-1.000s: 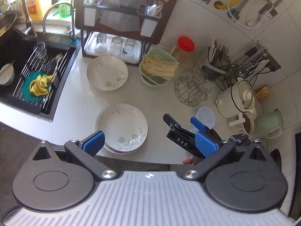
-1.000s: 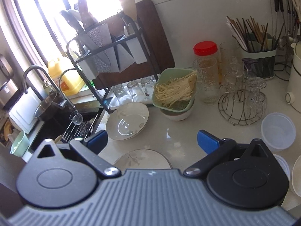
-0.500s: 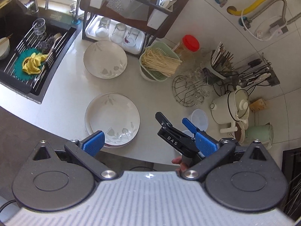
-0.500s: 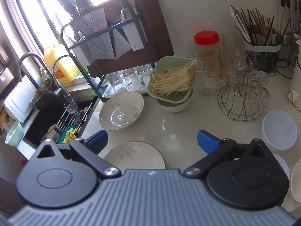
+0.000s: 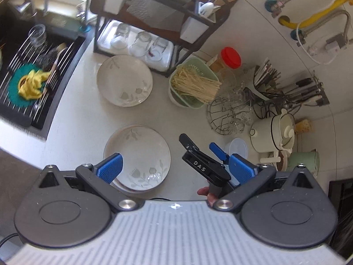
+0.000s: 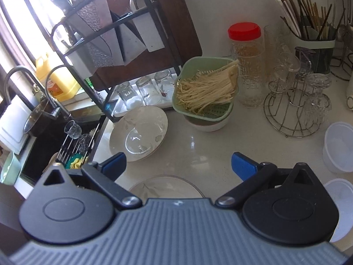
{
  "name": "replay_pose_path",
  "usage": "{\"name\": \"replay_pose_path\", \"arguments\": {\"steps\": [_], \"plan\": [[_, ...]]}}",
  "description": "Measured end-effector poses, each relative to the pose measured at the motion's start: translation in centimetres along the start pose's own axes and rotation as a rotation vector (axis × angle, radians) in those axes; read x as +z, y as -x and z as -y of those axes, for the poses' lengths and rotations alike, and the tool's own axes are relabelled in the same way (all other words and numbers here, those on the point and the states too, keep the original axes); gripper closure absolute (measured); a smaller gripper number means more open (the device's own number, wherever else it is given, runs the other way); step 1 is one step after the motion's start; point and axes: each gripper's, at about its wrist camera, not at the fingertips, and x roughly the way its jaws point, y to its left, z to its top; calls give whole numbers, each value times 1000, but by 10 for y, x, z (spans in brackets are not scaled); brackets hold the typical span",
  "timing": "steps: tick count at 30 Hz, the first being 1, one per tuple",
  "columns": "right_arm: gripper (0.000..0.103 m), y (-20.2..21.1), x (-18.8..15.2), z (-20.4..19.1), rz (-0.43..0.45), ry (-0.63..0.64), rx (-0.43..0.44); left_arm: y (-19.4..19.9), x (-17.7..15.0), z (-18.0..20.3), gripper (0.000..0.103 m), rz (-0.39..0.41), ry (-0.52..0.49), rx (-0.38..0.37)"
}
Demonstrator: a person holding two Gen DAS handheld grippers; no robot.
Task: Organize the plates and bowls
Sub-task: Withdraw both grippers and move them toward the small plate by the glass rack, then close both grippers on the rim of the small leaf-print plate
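In the left wrist view I look down on the counter. A flat leaf-patterned plate lies near the front edge, seemingly stacked on another. A deeper plate of the same pattern sits by the dish rack. My left gripper hovers high above the flat plate, open and empty. My right gripper shows to the right of that plate, held by a hand. In the right wrist view my right gripper is open and empty over bare counter, with the deep plate ahead on the left and the flat plate just below.
A black sink with a wire rack lies at the left. The dish rack holds upturned glasses. A green colander of noodles, a red-lidded jar, a wire glass stand, plastic tubs and a pot crowd the right.
My right gripper has edged forward and lower toward the deep plate, which now looks larger. The left view has drifted slightly over the counter. Both grippers stay open.
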Motion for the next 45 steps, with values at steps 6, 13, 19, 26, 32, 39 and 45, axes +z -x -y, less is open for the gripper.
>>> {"name": "replay_pose_path", "arguments": {"steps": [6,13,19,26,32,39,45], "plan": [[0,-35,11,-10,-36,-20,-15,-9,35,-14,0,-7,23,-28],[0,-78,21,-28,-79,-18,-8,-30,74,-40,0,-41,69,8],[0,-106,25,-32,-111,-28,-23,-57,91,-68,0,-97,108,5],[0,-127,27,-34,-142,-51,-47,-80,107,-91,0,-102,121,-13],[0,-140,33,-42,-143,-71,-12,-114,116,-122,0,-52,46,61],[9,-162,32,-54,-149,-85,21,-174,124,-180,0,-17,-24,104],[24,-185,27,-53,-168,-114,3,-216,137,-207,1,39,-111,85]]}}
